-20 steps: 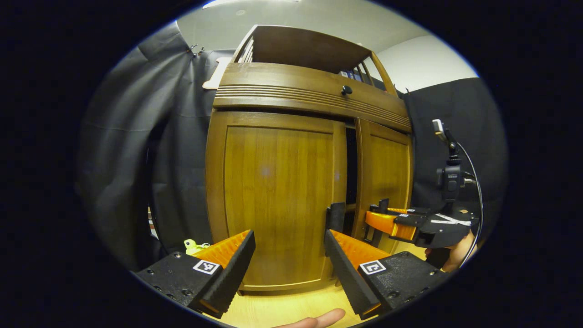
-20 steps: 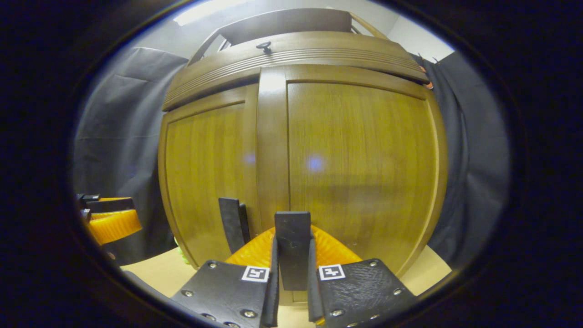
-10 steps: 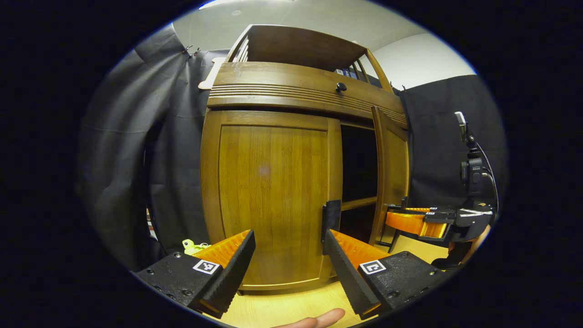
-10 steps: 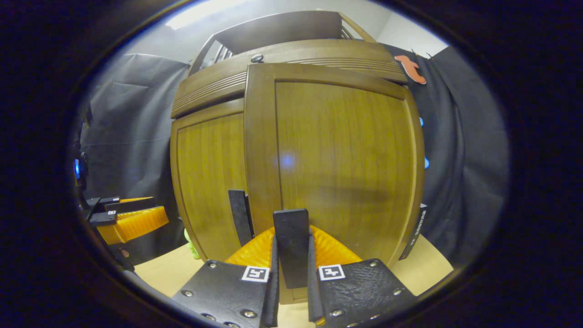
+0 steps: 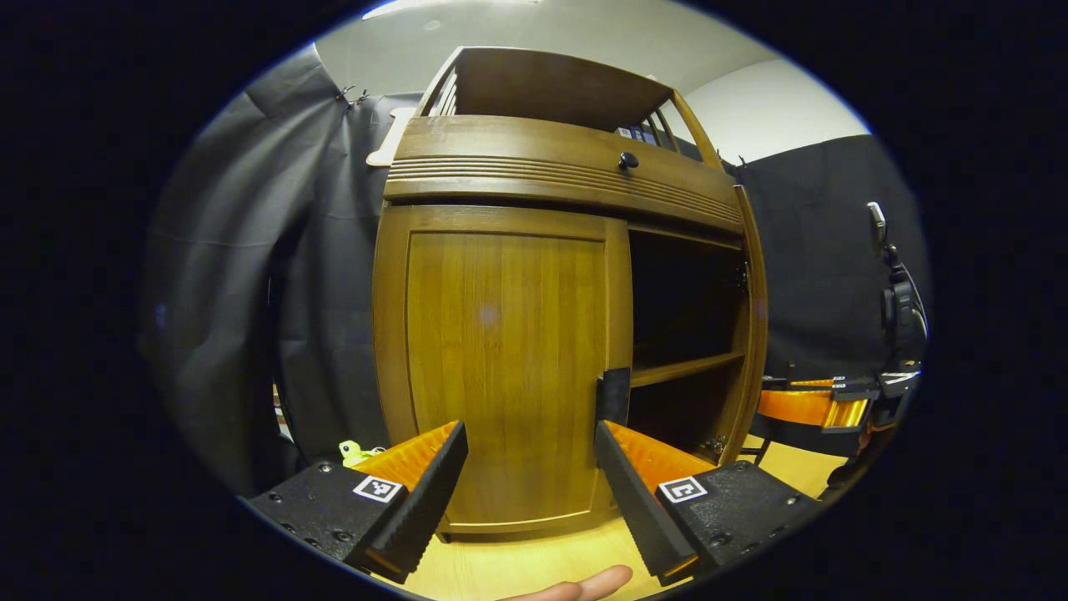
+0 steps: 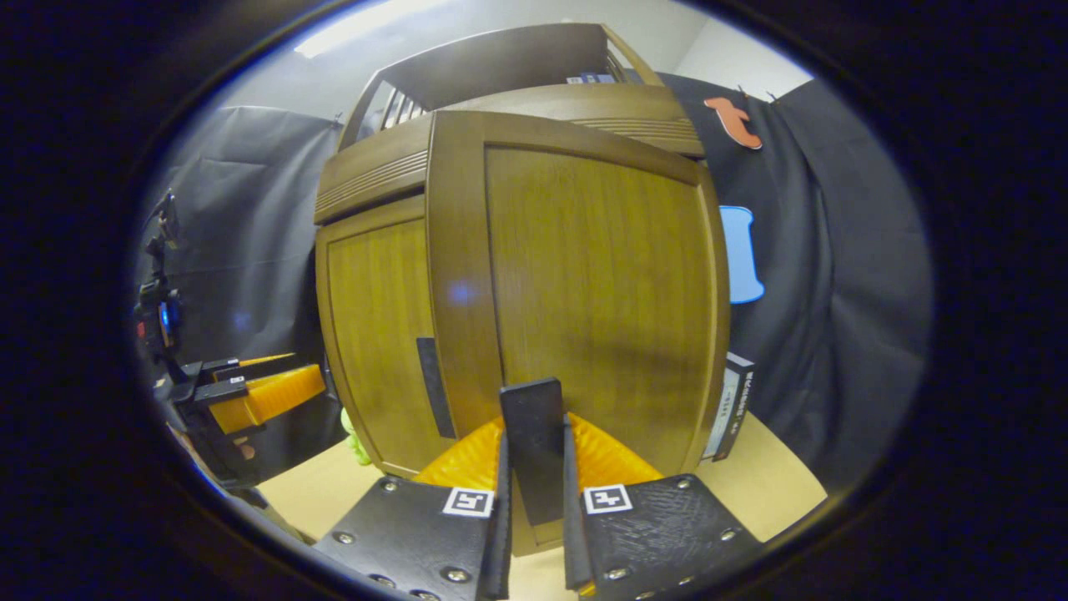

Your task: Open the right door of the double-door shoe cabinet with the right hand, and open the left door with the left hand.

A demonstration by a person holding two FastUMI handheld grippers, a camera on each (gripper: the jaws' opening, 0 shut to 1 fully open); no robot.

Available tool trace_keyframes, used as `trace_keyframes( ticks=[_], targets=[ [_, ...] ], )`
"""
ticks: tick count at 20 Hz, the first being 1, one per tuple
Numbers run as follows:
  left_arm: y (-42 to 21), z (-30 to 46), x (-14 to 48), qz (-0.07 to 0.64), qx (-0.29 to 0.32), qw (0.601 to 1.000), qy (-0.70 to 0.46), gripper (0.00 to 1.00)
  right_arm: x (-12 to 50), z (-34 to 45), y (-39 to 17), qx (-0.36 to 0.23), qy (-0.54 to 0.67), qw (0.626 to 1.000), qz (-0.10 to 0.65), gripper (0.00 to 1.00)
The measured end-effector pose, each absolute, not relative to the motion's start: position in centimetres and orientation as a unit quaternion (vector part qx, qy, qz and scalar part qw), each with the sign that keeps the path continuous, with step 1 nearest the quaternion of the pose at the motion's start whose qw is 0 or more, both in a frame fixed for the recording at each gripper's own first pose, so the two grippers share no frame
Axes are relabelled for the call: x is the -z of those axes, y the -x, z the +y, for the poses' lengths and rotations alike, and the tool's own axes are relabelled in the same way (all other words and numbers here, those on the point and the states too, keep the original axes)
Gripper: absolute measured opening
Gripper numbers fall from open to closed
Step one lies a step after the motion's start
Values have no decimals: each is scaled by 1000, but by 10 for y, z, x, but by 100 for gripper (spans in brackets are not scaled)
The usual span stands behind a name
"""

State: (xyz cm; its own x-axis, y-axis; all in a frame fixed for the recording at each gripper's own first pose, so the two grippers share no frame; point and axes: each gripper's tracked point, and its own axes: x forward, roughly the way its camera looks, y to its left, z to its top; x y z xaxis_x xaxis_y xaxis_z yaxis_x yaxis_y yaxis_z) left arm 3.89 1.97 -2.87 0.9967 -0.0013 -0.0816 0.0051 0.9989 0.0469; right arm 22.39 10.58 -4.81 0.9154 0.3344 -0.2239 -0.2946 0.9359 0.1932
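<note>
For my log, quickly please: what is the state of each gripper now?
Left gripper: open, holding nothing, facing the closed left door.
Right gripper: shut on the right door's handle.

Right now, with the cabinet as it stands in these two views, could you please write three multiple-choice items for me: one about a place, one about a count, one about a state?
1. Where is the black handle of the left door?
A. On its top edge
B. On its right edge, low down
C. On its left edge

2. How many round knobs are on the drawer front above the doors?
A. One
B. Two
C. Three

3. What is the state of the right door?
A. Shut flush
B. Lifted off
C. Swung open, its handle held by the right hand-held gripper

Key:
1 B: the handle sits at the door's right edge, near the dark opening.
2 A: a single dark knob shows.
3 C: the interior and shelf are exposed, and both fingers press on the right door's handle.
</note>
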Motion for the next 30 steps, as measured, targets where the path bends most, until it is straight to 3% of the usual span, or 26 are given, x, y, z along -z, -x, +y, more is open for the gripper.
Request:
trace_keyframes(
  ticks=[2,3,9,10,11,18,19,20,21,23,30],
  targets=[
    [-38,16,29,39,4,999,-32,96,44,102,-224,-155,-86,976,129,25],
    [-37,13,29,39,6,999,-35,92,43,101,-224,-152,-87,976,128,25],
    [-33,0,28,33,21,998,-44,92,37,82,-218,-119,-83,981,127,25],
    [-32,-2,28,33,22,998,-45,96,40,78,-220,-113,-85,982,126,16],
    [-31,-3,29,33,23,998,-45,92,39,75,-215,-110,-80,983,125,16],
    [-28,-13,31,34,34,997,-55,95,39,45,-209,-63,-64,988,123,15],
    [-28,-14,31,34,33,997,-55,94,39,34,-207,-45,-54,990,122,19],
    [-27,-13,32,36,32,997,-55,94,38,23,-206,-25,-44,991,121,4],
    [-26,-14,32,37,34,997,-56,94,40,12,-207,-10,-30,992,122,8],
    [-26,-19,30,31,47,997,-53,94,42,-12,-208,17,-6,992,122,3],
    [-16,-36,36,45,68,996,-38,93,43,-52,-215,-15,-54,992,117,1]
  ],
)
